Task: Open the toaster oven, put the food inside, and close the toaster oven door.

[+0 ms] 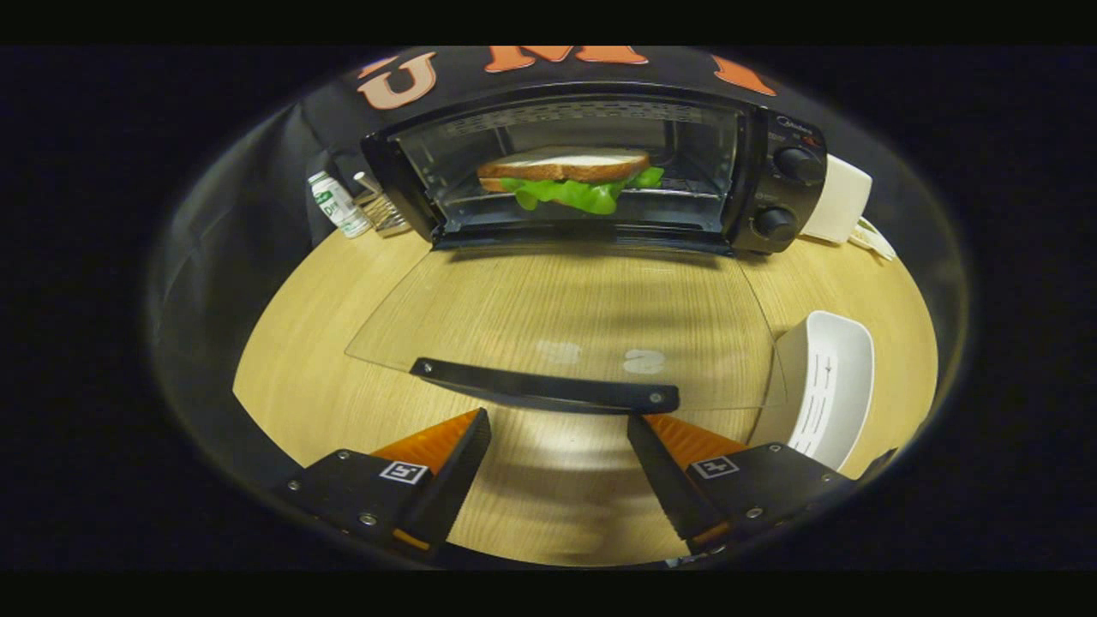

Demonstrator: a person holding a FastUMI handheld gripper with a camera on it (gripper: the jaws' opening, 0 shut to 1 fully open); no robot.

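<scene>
A small bottle (337, 204) is standing at the left of the black toaster oven (600, 171) on the wooden table (291, 377). Inside, a sandwich (566, 176) (brown-crusted bread over bright green lettuce) is lying on the rack. The glass door (566, 317) is lying flat open, its dark handle (544, 387) just ahead of the gripper (557, 433), whose fingers are spreading wide, gripping nothing. A white container (827, 386) is sitting to the right.

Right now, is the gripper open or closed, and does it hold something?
Gripper: open, holding nothing; its fingers sit just short of the door handle of the open toaster oven.
</scene>
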